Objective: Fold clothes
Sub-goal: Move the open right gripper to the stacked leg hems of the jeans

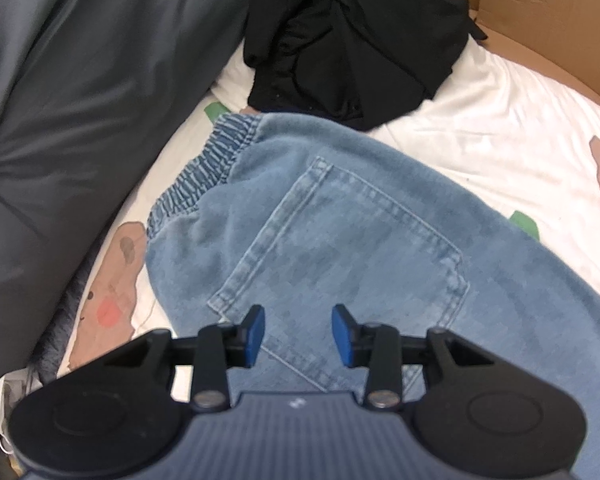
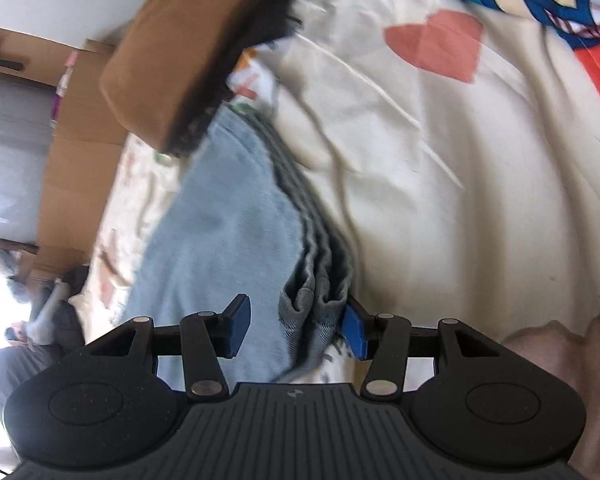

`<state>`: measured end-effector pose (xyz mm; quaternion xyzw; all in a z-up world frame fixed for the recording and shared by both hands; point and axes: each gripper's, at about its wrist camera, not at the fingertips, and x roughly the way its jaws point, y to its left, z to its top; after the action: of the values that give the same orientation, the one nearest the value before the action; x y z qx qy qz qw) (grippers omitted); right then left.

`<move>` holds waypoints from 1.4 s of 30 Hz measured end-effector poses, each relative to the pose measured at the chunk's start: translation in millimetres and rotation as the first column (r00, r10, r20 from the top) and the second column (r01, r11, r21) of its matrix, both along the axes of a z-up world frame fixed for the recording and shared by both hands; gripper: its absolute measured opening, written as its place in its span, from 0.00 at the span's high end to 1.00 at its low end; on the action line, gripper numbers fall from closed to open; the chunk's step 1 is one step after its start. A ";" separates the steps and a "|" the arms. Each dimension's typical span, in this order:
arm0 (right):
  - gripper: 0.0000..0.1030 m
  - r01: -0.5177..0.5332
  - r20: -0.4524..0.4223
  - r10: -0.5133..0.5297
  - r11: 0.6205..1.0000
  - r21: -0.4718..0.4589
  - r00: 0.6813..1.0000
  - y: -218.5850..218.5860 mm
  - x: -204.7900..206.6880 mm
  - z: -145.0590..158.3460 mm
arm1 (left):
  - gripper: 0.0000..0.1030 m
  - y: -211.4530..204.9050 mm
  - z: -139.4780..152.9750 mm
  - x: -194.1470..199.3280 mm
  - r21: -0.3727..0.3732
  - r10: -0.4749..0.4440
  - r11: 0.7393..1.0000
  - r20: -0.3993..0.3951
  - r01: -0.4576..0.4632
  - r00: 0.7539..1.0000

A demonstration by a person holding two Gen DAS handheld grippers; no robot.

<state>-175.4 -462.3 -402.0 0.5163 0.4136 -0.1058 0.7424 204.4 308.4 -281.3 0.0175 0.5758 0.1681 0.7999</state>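
Light blue jeans (image 1: 340,232) lie on the bed with the elastic waistband (image 1: 204,176) to the left and a back pocket facing up. My left gripper (image 1: 300,334) hovers just over the pocket's lower edge, open, with nothing between its blue pads. In the right wrist view the jeans (image 2: 228,232) lie folded, and their stacked grey-blue edge (image 2: 312,312) bunches up between the jaws of my right gripper (image 2: 296,328). The right pad touches that edge; the left pad stands clear of it, so this gripper is open.
A heap of black clothes (image 1: 352,52) lies beyond the waistband. A grey duvet (image 1: 80,120) fills the left and cardboard (image 1: 540,12) walls the far right. A printed white sheet (image 1: 500,128) covers the bed. A blurred brown flap (image 2: 172,60) hangs above the jeans.
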 end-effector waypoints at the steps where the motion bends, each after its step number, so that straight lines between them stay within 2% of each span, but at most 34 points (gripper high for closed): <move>1: 0.50 0.005 0.001 -0.005 1.000 0.012 1.000 -0.6 -2.0 -2.2 | 0.61 -0.5 -1.3 -0.3 0.002 -0.004 1.000 -0.005 0.004 1.000; 5: 0.50 0.019 0.033 -0.020 0.998 0.054 0.999 0.5 -3.7 -6.6 | 0.61 -4.4 -3.0 -0.7 0.004 -0.024 1.000 -0.013 0.024 1.000; 11: 0.50 0.041 0.083 -0.045 0.998 0.057 0.996 0.0 -0.5 1.7 | 0.61 -6.4 -4.2 0.1 0.010 -0.033 0.999 -0.020 0.033 0.999; 20: 0.50 0.026 0.038 -0.027 0.999 0.033 0.999 -0.2 10.0 -19.4 | 0.61 -15.4 -6.5 -0.3 0.032 -0.076 0.996 -0.051 0.078 0.996; 30: 0.55 -0.048 0.059 0.048 0.999 -0.005 0.997 0.4 5.5 4.8 | 0.59 -23.8 -11.9 -2.2 0.045 -0.116 0.992 -0.075 0.120 0.990; 33: 0.55 -0.042 0.050 0.042 0.999 0.001 0.998 -1.0 5.1 0.1 | 0.59 -26.0 -12.9 -2.9 0.047 -0.126 0.990 -0.080 0.130 0.989; 38: 0.55 -0.045 0.053 0.045 0.999 0.006 0.998 -8.3 20.6 -10.1 | 0.58 -28.5 -11.0 -3.0 0.054 -0.139 0.988 -0.083 0.144 0.987; 42: 0.54 -0.087 0.055 0.086 0.996 0.015 0.995 -16.3 41.4 -15.9 | 0.58 -28.0 -10.7 -3.5 0.061 -0.137 0.988 -0.089 0.142 0.987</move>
<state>-134.1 -478.6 -417.9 0.5070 0.4162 -0.0560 0.7527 200.9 280.4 -292.0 0.0918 0.6005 0.1302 0.7836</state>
